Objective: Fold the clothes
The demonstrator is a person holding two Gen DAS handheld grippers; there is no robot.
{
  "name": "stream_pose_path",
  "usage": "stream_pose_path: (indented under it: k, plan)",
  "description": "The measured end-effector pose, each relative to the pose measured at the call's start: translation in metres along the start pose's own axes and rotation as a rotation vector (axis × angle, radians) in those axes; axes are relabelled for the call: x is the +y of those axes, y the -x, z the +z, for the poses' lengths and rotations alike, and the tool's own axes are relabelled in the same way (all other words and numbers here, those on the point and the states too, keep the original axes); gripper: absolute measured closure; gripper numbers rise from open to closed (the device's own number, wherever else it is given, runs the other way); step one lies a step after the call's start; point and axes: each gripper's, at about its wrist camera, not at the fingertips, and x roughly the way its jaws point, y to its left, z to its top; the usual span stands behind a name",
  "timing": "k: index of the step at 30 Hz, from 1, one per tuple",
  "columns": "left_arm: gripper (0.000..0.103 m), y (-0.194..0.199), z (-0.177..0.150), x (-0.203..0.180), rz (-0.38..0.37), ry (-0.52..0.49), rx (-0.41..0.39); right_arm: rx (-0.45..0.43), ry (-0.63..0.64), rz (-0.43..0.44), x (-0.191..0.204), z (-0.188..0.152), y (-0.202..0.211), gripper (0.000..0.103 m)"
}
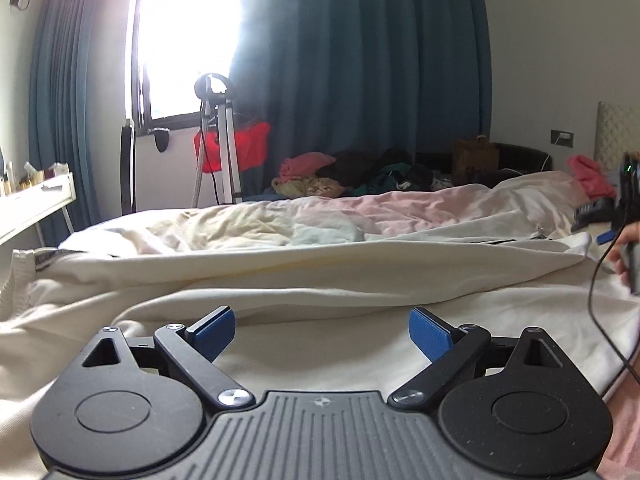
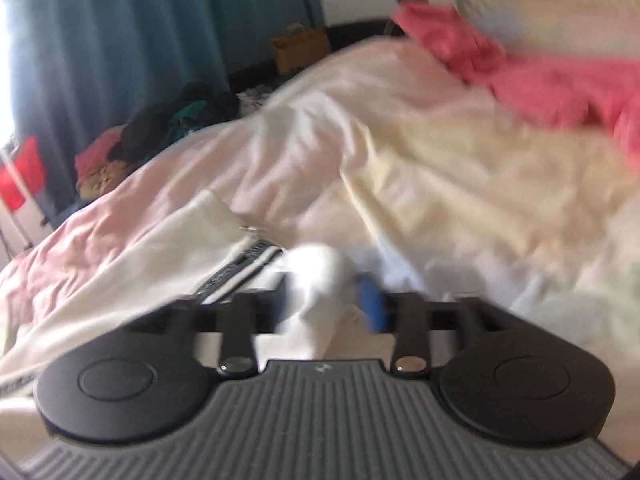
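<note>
A cream-white jacket lies spread across the bed, with its ribbed hem at the left and a zip pull at the right. My left gripper hovers low over its near part, blue pads wide apart and nothing between them. In the blurred right wrist view, my right gripper stands open around a raised white fold of the same jacket, beside its striped zip band. A blue pad shows just right of the fold. A person's hand holds that gripper at the far right edge.
A pink and cream duvet covers the bed behind the jacket. Pink cloth lies by the headboard, and a pile of clothes sits beyond the bed. A tripod stands by the window, a white shelf at left. A black cable trails at right.
</note>
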Motion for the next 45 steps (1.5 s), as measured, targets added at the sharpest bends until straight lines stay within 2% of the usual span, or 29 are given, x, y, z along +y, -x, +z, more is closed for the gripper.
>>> stream_pose_path:
  k: [1,2,5,7,11,16,22,28,36,43,45]
  plan:
    - [0.008,0.003,0.001,-0.002,0.001,-0.004,-0.005,-0.015,0.013,0.038,0.004,0.002,0.015,0.017]
    - [0.008,0.004,0.000,-0.004,-0.002,0.001,-0.008,-0.018,0.019,0.080,0.008,0.005,0.029,0.019]
    - [0.008,0.013,-0.004,-0.019,0.016,-0.064,-0.011,0.061,0.010,0.227,0.020,0.015,0.072,0.018]
    - [0.008,0.019,-0.005,-0.025,-0.007,-0.062,0.003,0.068,0.046,0.307,0.032,0.010,0.108,0.018]
    - [0.008,0.035,-0.008,-0.037,-0.016,-0.083,-0.005,0.048,0.151,0.383,0.052,-0.009,0.173,0.018]
    - [0.007,0.057,-0.013,-0.051,-0.010,-0.137,-0.022,0.002,0.241,0.462,0.057,-0.044,0.234,0.018]
    - [0.007,0.063,-0.021,-0.061,0.012,-0.159,-0.011,-0.002,0.286,0.453,0.054,-0.068,0.256,0.018]
    - [0.007,0.052,-0.017,-0.052,0.012,-0.050,0.039,-0.061,0.289,0.421,0.043,-0.068,0.254,0.018]
    - [0.007,0.052,-0.006,-0.011,0.110,0.083,0.071,-0.043,0.257,0.390,0.030,-0.064,0.243,0.018]
    - [0.007,0.059,0.003,0.026,0.206,0.143,0.113,-0.040,0.265,0.389,0.029,-0.064,0.242,0.018]
    - [0.007,0.059,0.005,0.045,0.209,0.223,0.161,-0.033,0.260,0.387,0.027,-0.064,0.241,0.018]
